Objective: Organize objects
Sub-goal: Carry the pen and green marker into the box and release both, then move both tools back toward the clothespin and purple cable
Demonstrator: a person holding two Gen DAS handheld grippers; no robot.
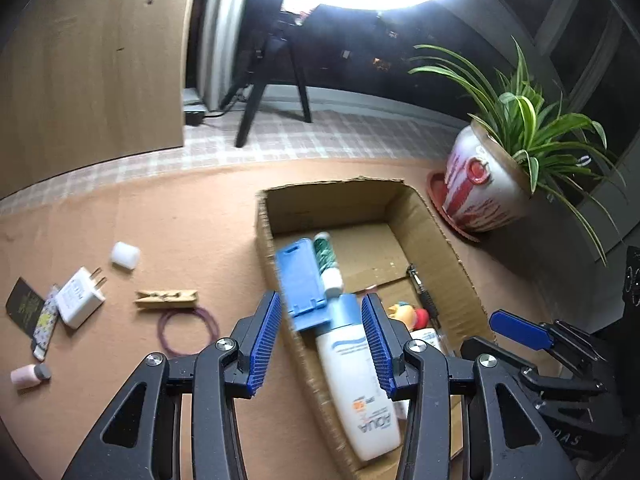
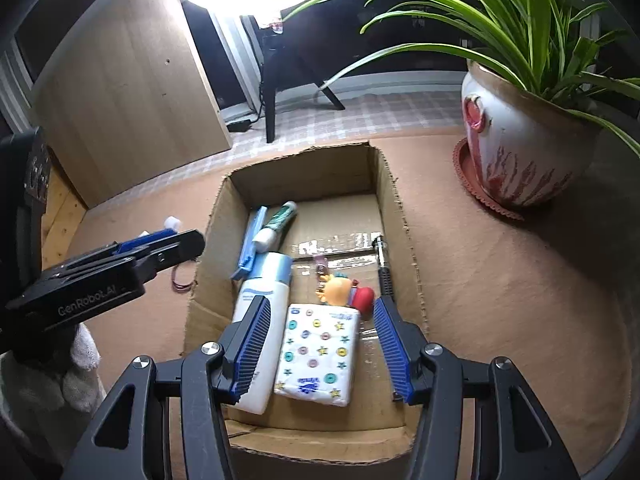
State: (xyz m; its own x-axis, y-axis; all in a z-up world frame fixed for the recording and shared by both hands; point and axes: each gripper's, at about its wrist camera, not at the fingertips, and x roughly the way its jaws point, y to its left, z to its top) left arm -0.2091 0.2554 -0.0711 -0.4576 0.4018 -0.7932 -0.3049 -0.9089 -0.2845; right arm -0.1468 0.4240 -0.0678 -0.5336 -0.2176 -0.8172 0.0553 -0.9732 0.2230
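An open cardboard box [image 1: 265, 216] [image 2: 216, 208] lies on the brown mat. Inside it are a blue folding stand [image 1: 300, 280] [image 2: 252, 240], blurred in the left wrist view, a green-white tube [image 1: 326, 260], a white bottle [image 1: 356, 380] [image 2: 260, 292], a patterned tissue pack [image 2: 320, 356], a small toy [image 2: 344, 292] and a metal tool [image 2: 384, 264]. My left gripper [image 1: 322, 320] is open above the box's left side, nothing between its pads. My right gripper [image 2: 320, 308] is open over the tissue pack, not touching it.
Left of the box on the mat lie a white cap [image 1: 125, 255], a charger plug [image 1: 80, 300], a clothespin [image 1: 166, 299], a purple hair band [image 1: 188, 330], a pink vial [image 1: 30, 376] and a black card [image 1: 24, 306]. A potted plant [image 1: 480, 188] [image 2: 516, 144] stands right of the box.
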